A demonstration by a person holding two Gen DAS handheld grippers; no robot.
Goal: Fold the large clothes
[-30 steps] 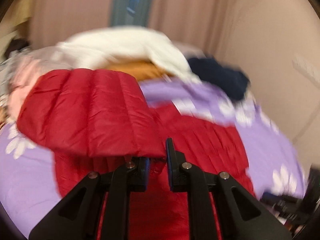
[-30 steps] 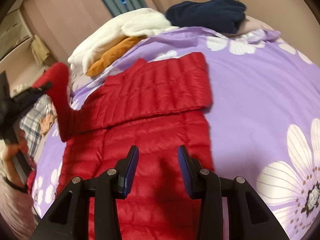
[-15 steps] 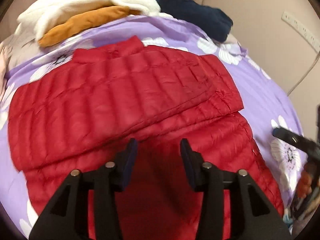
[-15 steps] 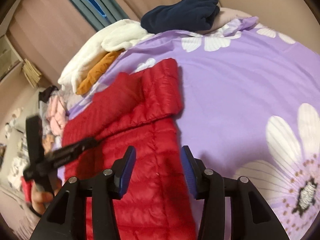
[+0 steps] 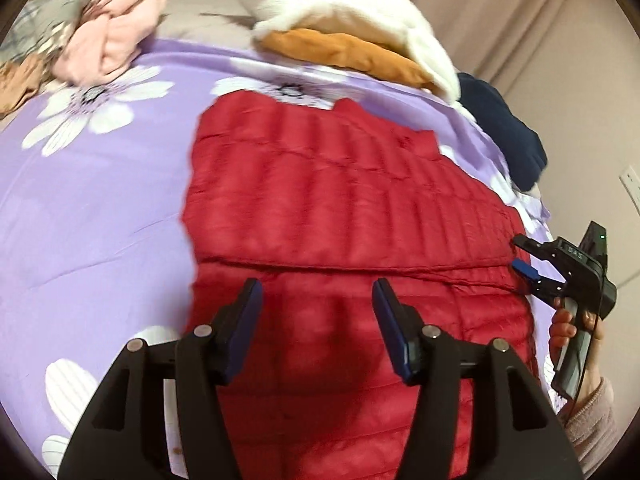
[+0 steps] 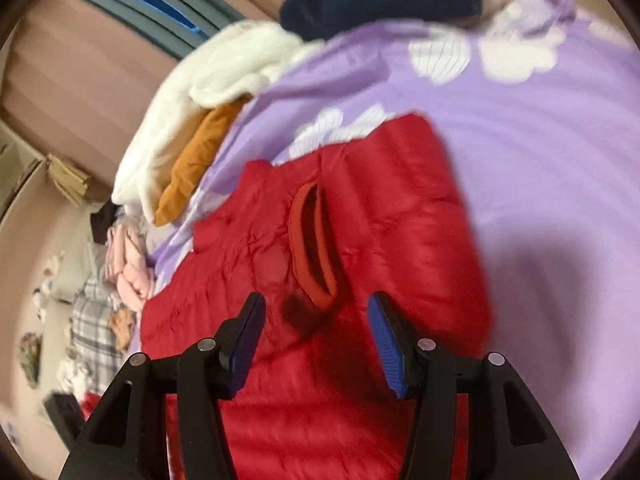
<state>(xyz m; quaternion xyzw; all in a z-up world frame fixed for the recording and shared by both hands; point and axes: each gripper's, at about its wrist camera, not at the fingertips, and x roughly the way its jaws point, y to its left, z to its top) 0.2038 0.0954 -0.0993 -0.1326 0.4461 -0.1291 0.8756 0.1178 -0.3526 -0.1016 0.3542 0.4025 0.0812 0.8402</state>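
The red jacket (image 5: 344,216) lay spread on the purple bedspread (image 5: 92,208), sleeves folded across. The left gripper (image 5: 316,320) hovered over its near half, spread and empty. The right gripper (image 6: 314,332), also spread, hung above the cuff (image 6: 316,248).

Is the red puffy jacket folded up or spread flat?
Partly folded: the red puffy jacket's sleeves lie crosswise over its body on the bed.

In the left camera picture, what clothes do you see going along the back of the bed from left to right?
Pink clothes → white fleece → orange garment → navy garment.
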